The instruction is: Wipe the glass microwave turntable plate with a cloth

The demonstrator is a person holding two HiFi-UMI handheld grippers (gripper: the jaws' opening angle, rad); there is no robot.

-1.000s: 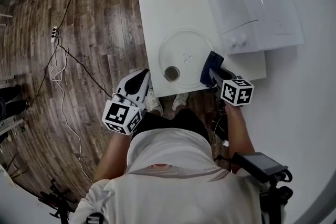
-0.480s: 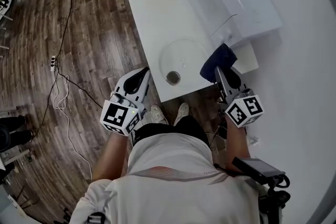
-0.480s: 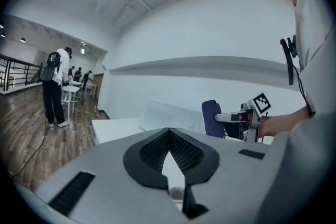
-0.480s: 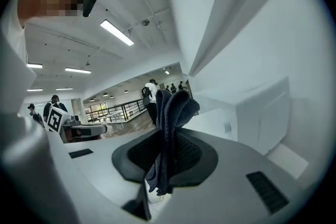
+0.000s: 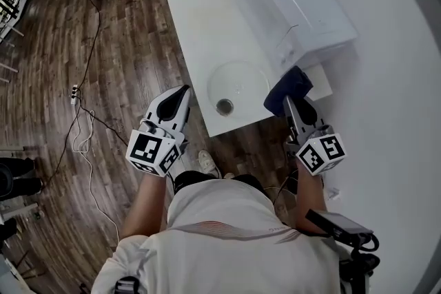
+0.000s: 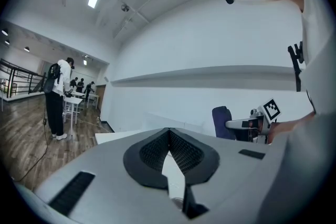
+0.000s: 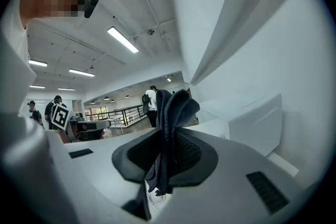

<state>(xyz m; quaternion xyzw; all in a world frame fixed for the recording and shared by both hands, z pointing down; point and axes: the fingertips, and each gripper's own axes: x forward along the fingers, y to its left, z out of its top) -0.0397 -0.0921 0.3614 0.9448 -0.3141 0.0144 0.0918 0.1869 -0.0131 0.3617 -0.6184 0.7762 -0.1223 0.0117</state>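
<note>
The round glass turntable plate (image 5: 240, 85) lies on the white table (image 5: 200, 24), near its front edge. A dark blue cloth (image 5: 290, 88) is bunched just right of the plate, and my right gripper (image 5: 289, 102) is shut on it. In the right gripper view the cloth (image 7: 171, 113) stands up between the shut jaws. My left gripper (image 5: 181, 92) hangs off the table's left front corner, over the floor, shut with nothing in it. In the left gripper view its tips (image 6: 168, 132) meet, and the cloth (image 6: 222, 122) shows far right.
A white microwave (image 5: 303, 7) fills the table's back right. A small round grey piece (image 5: 224, 106) sits at the plate's near edge. Cables (image 5: 79, 113) trail over the wooden floor at left. A white wall (image 5: 393, 100) runs along the right. People stand in the distance.
The head view has drawn back, so table and plate look smaller and farther. The right gripper holds the cloth a little farther right of the plate. The left gripper stays shut by the corner.
</note>
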